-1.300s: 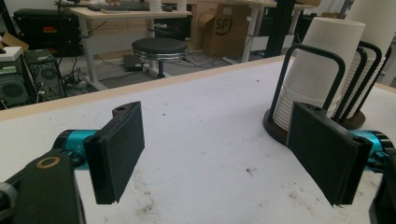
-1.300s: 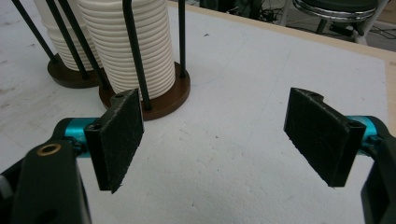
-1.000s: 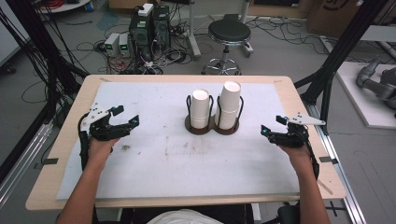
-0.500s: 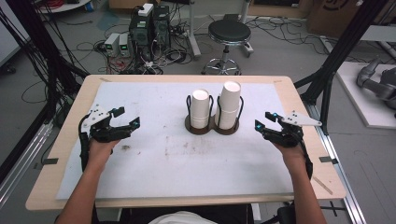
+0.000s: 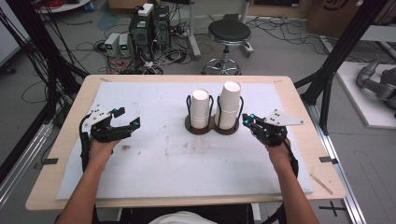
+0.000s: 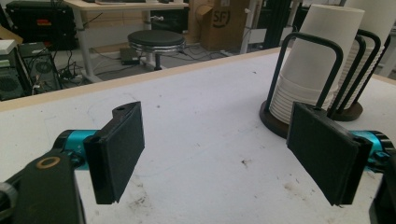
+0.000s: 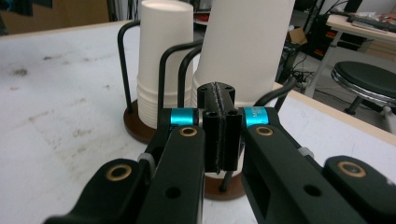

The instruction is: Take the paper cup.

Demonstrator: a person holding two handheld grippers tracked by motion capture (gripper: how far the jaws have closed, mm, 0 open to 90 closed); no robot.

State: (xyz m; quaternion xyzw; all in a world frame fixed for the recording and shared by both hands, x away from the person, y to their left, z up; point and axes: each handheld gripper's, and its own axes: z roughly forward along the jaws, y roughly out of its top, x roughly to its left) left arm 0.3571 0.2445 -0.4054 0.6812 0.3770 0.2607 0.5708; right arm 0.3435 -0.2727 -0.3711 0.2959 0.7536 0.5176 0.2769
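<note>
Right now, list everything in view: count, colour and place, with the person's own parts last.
Cup stacks: two, white, mid-table in the holder; the right one is taller.
Cup holder: one, brown base with black wire loops, table centre.
Mat: one, white, stained, over the wooden table.
Stool: one, black, on the floor beyond the table.
Left gripper: one, black, jaws open, left side of the mat.
Right gripper: one, black, jaws shut on nothing, beside the taller stack.

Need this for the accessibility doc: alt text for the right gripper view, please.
The right gripper, black with turquoise collars, has its two jaws pressed flat together with nothing between them, pointing at the taller stack of white paper cups in a black wire holder on a round brown base. A shorter cup stack stands beside it on the stained white table mat.
</note>
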